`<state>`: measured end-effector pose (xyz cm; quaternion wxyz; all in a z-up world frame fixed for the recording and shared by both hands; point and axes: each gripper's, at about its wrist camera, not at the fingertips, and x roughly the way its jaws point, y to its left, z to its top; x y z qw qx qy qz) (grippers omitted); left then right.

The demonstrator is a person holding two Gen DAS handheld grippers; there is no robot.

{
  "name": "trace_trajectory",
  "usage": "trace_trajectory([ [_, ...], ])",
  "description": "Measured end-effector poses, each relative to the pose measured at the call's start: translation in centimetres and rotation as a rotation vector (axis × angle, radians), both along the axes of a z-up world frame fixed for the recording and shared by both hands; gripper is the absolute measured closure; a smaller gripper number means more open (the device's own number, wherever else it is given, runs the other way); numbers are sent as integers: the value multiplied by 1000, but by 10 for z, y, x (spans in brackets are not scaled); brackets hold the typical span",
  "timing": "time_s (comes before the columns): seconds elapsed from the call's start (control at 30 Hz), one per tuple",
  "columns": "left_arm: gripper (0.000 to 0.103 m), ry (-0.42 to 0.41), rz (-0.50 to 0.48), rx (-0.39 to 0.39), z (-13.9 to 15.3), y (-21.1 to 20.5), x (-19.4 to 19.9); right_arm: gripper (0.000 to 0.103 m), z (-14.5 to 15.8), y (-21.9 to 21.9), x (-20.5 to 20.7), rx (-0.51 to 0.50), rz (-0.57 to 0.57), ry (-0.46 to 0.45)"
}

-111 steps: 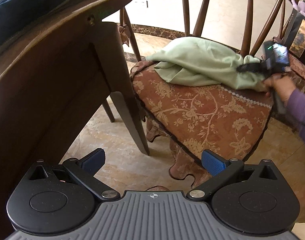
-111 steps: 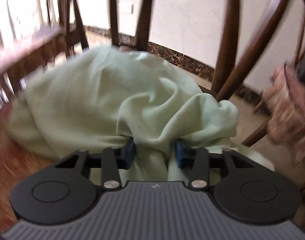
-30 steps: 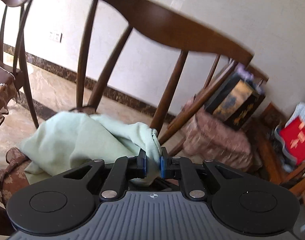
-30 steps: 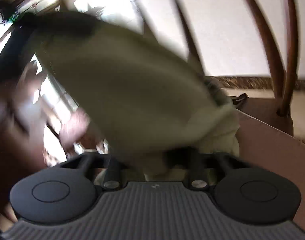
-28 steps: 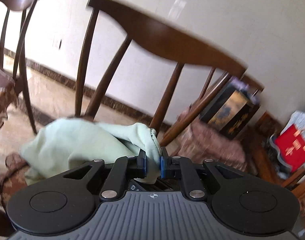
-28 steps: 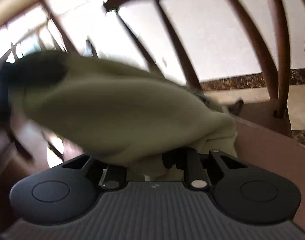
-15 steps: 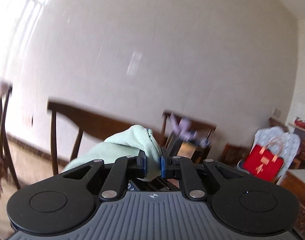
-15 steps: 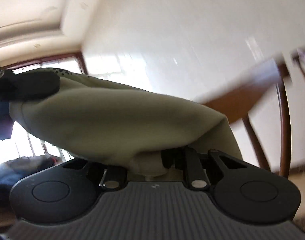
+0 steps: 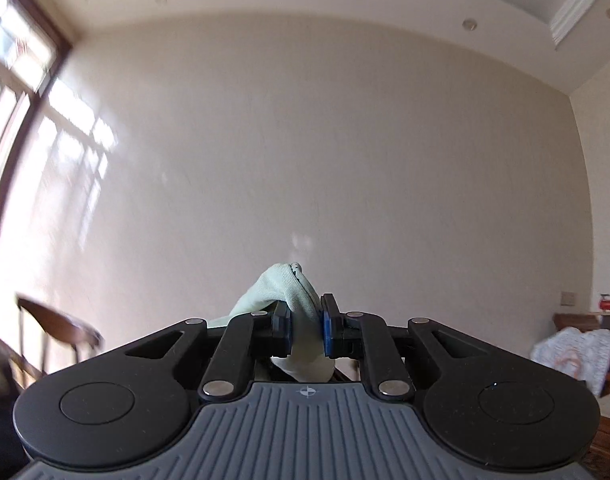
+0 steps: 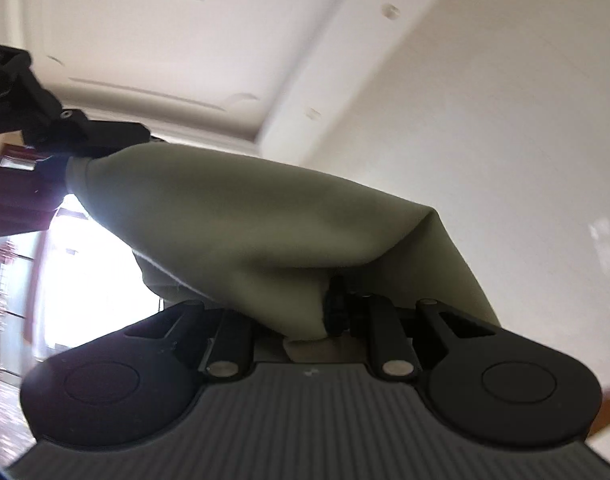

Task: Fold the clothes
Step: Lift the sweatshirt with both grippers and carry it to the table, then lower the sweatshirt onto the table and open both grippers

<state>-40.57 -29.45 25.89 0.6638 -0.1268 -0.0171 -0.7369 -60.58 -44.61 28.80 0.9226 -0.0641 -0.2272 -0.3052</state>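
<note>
left gripper [image 9: 305, 326]: pinched on green garment [image 10: 265, 216], at 10 o'clock from right.
right gripper [image 10: 297, 312]: clamped on cloth.
advice: keep both grips firm, spread edge taut.

Ahead of the left tongs [image 9: 305, 330] the frame's middle is open air up to a bare wall [image 9: 325, 160]; a chair [image 9: 57, 328] stands low at left. Ahead of the right tongs [image 10: 301, 312], the stretched cloth [image 10: 265, 220] blocks the centre; upper right is open.
</note>
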Motion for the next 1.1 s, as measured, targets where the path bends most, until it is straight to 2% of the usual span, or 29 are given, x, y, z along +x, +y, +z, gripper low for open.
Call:
trace_trajectory([
  [0.13, 84, -20, 88, -75, 21, 64, -2, 83, 36, 44, 17, -98, 79, -27],
  [0.23, 82, -16, 203, -111, 31, 112, 4, 83, 64, 77, 33, -157, 148, -48],
  [0.33, 82, 19, 346, -116, 38, 155, 19, 83, 90, 106, 62, -198, 236, -43],
  [0.4, 82, 61, 438, -108, 41, 181, 35, 83, 106, 126, 84, -226, 295, -32],
  [0.53, 82, 118, 671, -70, 54, 227, 69, 83, 126, 158, 157, -242, 452, 61],
  [0.67, 80, 115, 918, 32, 58, 240, 106, 83, 128, 185, 242, -187, 590, 166],
  [0.73, 80, 126, 1023, 127, 44, 235, 130, 79, 120, 193, 283, -132, 634, 234],
  [0.83, 81, 201, 1115, 269, 6, 232, 170, 75, 96, 207, 337, 19, 704, 439],
  [0.87, 82, 239, 1135, 314, -10, 232, 181, 74, 82, 206, 352, 80, 710, 512],
  [0.9, 82, 278, 1153, 355, -27, 232, 191, 73, 55, 191, 367, 136, 713, 596],
  [0.97, 81, 363, 1180, 425, -63, 238, 212, 69, 19, 179, 381, 222, 730, 736],
  [1.03, 81, 451, 1182, 460, -100, 253, 225, 61, -12, 163, 378, 273, 743, 802],
  [1.07, 81, 470, 1178, 476, -112, 254, 223, 49, -26, 152, 373, 295, 749, 803],
  [1.1, 80, 479, 1175, 496, -124, 252, 219, 31, -31, 136, 369, 314, 747, 785],
])
